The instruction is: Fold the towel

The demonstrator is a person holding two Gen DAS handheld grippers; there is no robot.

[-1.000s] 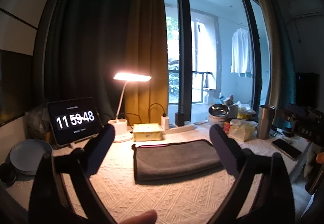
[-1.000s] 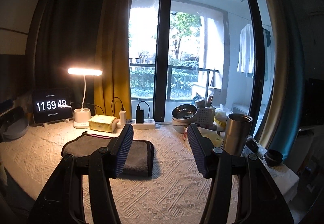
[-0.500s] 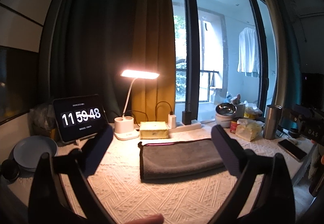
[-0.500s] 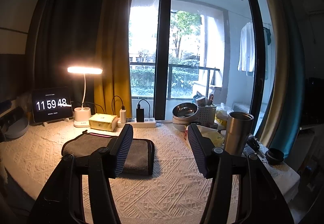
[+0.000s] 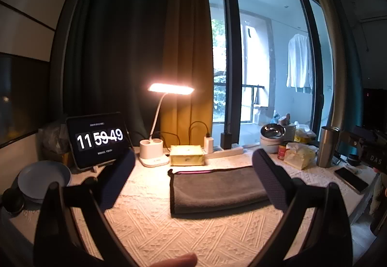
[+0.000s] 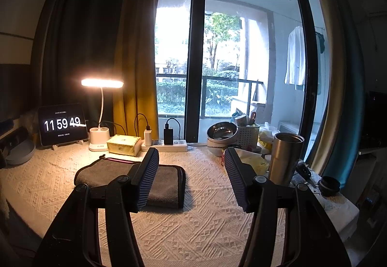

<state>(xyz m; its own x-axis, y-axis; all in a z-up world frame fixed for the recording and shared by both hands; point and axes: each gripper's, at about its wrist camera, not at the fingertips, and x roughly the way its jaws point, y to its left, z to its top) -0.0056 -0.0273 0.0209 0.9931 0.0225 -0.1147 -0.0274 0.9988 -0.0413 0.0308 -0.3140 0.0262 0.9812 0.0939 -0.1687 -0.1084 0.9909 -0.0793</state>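
Note:
A dark grey towel [image 5: 215, 187] lies folded flat on the cream patterned tablecloth [image 5: 169, 230], with a pink trim along its far edge. It also shows in the right wrist view [image 6: 106, 172], partly behind the left finger. My left gripper [image 5: 193, 172] is open and empty, held above the table in front of the towel. My right gripper [image 6: 191, 165] is open and empty, above the table to the right of the towel.
At the back stand a tablet clock [image 5: 98, 140], a lit desk lamp [image 5: 157, 143], a yellow box [image 5: 186, 154] and a power strip [image 6: 167, 142]. At the right are steel bowls [image 6: 221, 133], a steel tumbler [image 6: 285, 158], a tissue pack [image 5: 300, 154] and a phone [image 5: 350, 178]. A grey plate [image 5: 44, 178] sits left.
The left wrist view has shifted a little, so the towel sits further right in it. The right gripper has hardly moved. The clock reads 49 instead of 48.

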